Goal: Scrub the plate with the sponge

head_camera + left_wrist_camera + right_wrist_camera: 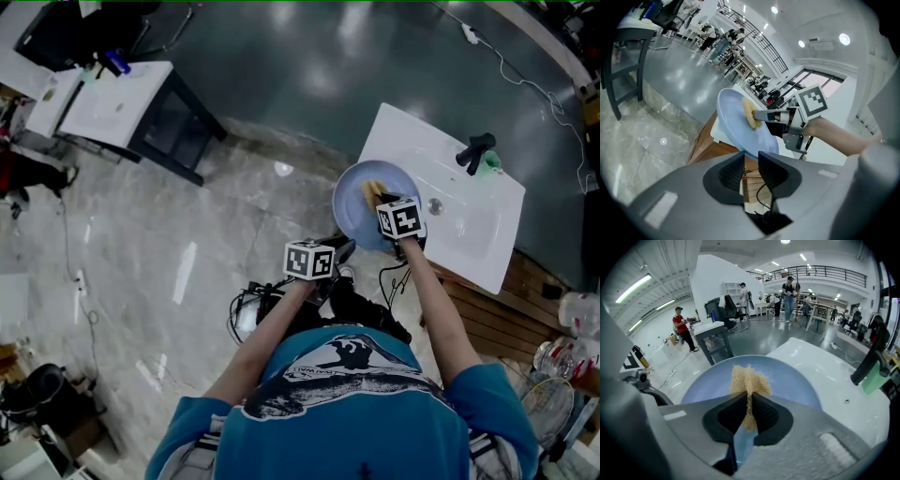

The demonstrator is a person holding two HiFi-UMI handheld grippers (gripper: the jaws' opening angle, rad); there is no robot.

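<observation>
While the blue plate hangs tilted at the left edge of the white sink, about half of it stands out over the marble-like floor, so its left side has free room and its right side is over the basin. The black faucet stands well apart at the far side of the sink.

The left gripper has its jaws narrow and takes the lower rim of the plate between the jaw tips; nothing else carries the plate. The right gripper is closed tight on a yellow sponge, which is squeezed thin between the pads and spreads out past them onto the face of the plate. In the left gripper view, the sponge touches the plate near its middle.

The sink rests on a wooden base. The room is a large hall with a shiny grey floor, desks and some people far off.
</observation>
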